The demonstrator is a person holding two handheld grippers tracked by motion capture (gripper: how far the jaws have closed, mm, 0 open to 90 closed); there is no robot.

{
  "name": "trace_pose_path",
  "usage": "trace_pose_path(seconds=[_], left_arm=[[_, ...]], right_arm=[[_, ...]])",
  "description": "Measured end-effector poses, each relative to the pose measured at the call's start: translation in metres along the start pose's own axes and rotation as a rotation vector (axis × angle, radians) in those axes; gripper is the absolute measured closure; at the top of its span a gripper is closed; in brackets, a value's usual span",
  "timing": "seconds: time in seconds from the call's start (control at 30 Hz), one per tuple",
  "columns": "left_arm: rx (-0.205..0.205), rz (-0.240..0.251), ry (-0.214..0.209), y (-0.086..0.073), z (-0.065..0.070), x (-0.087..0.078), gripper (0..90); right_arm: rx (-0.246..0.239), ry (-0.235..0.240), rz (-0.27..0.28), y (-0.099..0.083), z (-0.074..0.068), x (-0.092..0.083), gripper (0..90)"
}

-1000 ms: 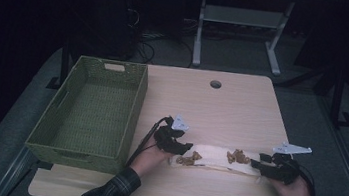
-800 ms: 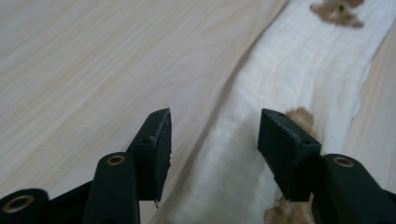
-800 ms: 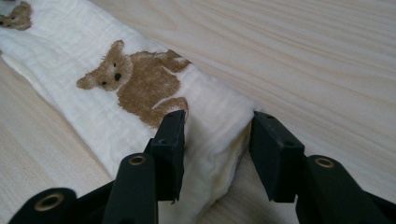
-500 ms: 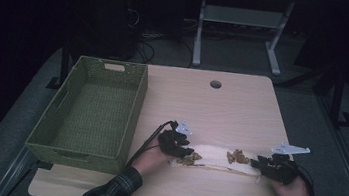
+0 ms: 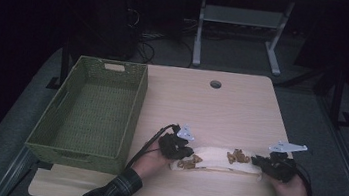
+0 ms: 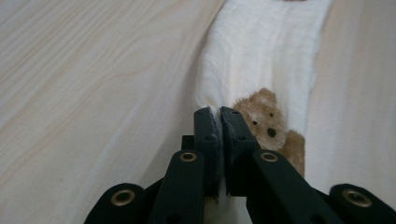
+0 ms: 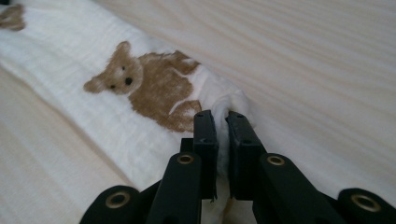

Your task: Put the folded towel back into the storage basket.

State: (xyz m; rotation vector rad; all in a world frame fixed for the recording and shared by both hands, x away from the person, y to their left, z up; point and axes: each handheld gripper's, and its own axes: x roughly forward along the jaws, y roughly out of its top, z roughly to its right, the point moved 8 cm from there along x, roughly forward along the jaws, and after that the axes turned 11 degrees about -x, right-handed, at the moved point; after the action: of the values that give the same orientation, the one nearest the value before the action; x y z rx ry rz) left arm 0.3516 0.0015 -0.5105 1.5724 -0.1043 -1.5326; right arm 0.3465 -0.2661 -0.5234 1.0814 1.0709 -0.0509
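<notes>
A white cloth with brown bear prints (image 5: pixel 218 160) lies folded into a long strip near the table's front edge. My left gripper (image 5: pixel 179 151) holds its left end; in the left gripper view the jaws have just been closing and pinch a fold of the cloth (image 6: pixel 261 60) beside a bear print (image 6: pixel 267 122). My right gripper (image 5: pixel 261 164) holds the right end; its jaws have just been closing too and squeeze a bunched edge of the cloth (image 7: pixel 70 60) next to a bear print (image 7: pixel 149 84).
A green woven basket (image 5: pixel 52 136) stands on the table's left side, its inside bare. The wooden table (image 5: pixel 221 114) has a round cable hole (image 5: pixel 215 84) near its far edge. Desk legs and cables stand on the dark floor beyond.
Both hands have stayed at the cloth's ends. The left gripper has shifted slightly in toward the cloth's left end. The cloth lies as before.
</notes>
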Motion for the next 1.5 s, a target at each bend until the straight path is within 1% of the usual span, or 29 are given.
trace_pose_path(seconds=[0.03,0.07,0.1,0.13,0.2,0.23,0.27,0.33,0.37,0.43,0.47,0.57,0.63,0.73,0.83,0.93,0.97,1.03,1.07,1.17,1.27,1.3,1.33,1.4,1.43,1.5], left_arm=[[-0.001,0.004,-0.008,0.000,0.002,-0.002,86.0],[-0.019,0.017,-0.018,0.000,0.005,-0.004,85.9],[-0.010,0.005,-0.027,-0.002,0.006,-0.007,85.9],[-0.029,0.017,-0.041,-0.002,0.008,-0.008,85.9],[-0.022,0.014,-0.050,-0.005,0.011,-0.011,85.9],[-0.033,0.021,-0.056,-0.005,0.013,-0.012,85.9],[-0.027,0.018,-0.061,-0.006,0.013,-0.014,85.9],[-0.045,0.021,-0.076,-0.009,0.017,-0.015,85.9],[-0.050,0.022,-0.086,-0.011,0.018,-0.016,85.9],[-0.038,0.009,-0.098,-0.016,0.020,-0.018,85.9],[-0.052,0.014,-0.112,-0.017,0.023,-0.017,85.9],[-0.044,0.007,-0.135,-0.020,0.027,-0.017,85.9],[-0.034,0.005,-0.148,-0.020,0.031,-0.017,85.9],[-0.021,0.018,-0.169,-0.017,0.037,-0.017,85.9],[-0.007,0.015,-0.169,-0.017,0.039,-0.016,85.8],[-0.015,0.023,-0.169,-0.016,0.040,-0.015,85.8],[-0.012,0.021,-0.170,-0.016,0.038,-0.015,85.8],[-0.005,0.024,-0.167,-0.016,0.036,-0.015,85.8],[-0.011,0.022,-0.166,-0.016,0.036,-0.015,85.8],[-0.018,0.020,-0.161,-0.017,0.034,-0.015,85.7],[-0.024,0.020,-0.150,-0.019,0.032,-0.014,84.3],[-0.017,0.024,-0.142,-0.019,0.030,-0.015,83.1],[-0.015,0.026,-0.132,-0.020,0.029,-0.017,79.9],[-0.004,0.037,-0.099,-0.019,0.026,-0.022,72.2],[-0.008,0.049,-0.087,-0.019,0.025,-0.025,69.5],[-0.007,0.061,-0.069,-0.018,0.021,-0.030,68.8]], right_arm=[[0.001,-0.003,0.000,0.003,0.002,0.000,83.4],[-0.006,-0.008,0.008,0.006,0.004,0.001,83.4],[-0.003,-0.012,0.008,0.010,0.005,0.001,83.4],[-0.009,-0.018,0.012,0.014,0.007,0.002,83.5],[-0.018,-0.026,0.017,0.022,0.010,0.004,83.5],[-0.022,-0.031,0.020,0.027,0.012,0.006,83.5],[-0.025,-0.033,0.018,0.031,0.013,0.008,83.5],[-0.038,-0.036,0.018,0.041,0.015,0.015,83.5],[-0.037,-0.035,0.017,0.045,0.016,0.018,83.5],[-0.052,-0.029,0.021,0.056,0.017,0.027,83.5],[-0.055,-0.028,0.020,0.061,0.017,0.031,83.5],[-0.090,-0.024,0.007,0.078,0.016,0.044,83.5],[-0.109,-0.021,-0.001,0.089,0.015,0.052,83.5],[-0.127,-0.011,-0.003,0.107,0.013,0.063,83.5],[-0.145,0.003,-0.006,0.123,0.011,0.075,83.5],[-0.166,0.015,-0.016,0.139,0.006,0.087,83.5],[-0.180,0.017,-0.013,0.143,0.005,0.092,83.5],[-0.186,0.033,-0.017,0.152,0.001,0.100,83.5],[-0.194,0.032,-0.014,0.155,-0.001,0.104,83.5],[-0.200,0.047,-0.028,0.161,-0.007,0.116,83.4],[-0.201,0.056,-0.030,0.164,-0.013,0.127,82.7],[-0.205,0.057,-0.032,0.164,-0.014,0.129,81.8],[-0.202,0.056,-0.030,0.164,-0.015,0.130,79.2],[-0.185,0.061,-0.017,0.165,-0.015,0.129,67.0],[-0.176,0.062,-0.010,0.165,-0.015,0.126,64.1],[-0.168,0.057,0.012,0.165,-0.013,0.119,62.3]])
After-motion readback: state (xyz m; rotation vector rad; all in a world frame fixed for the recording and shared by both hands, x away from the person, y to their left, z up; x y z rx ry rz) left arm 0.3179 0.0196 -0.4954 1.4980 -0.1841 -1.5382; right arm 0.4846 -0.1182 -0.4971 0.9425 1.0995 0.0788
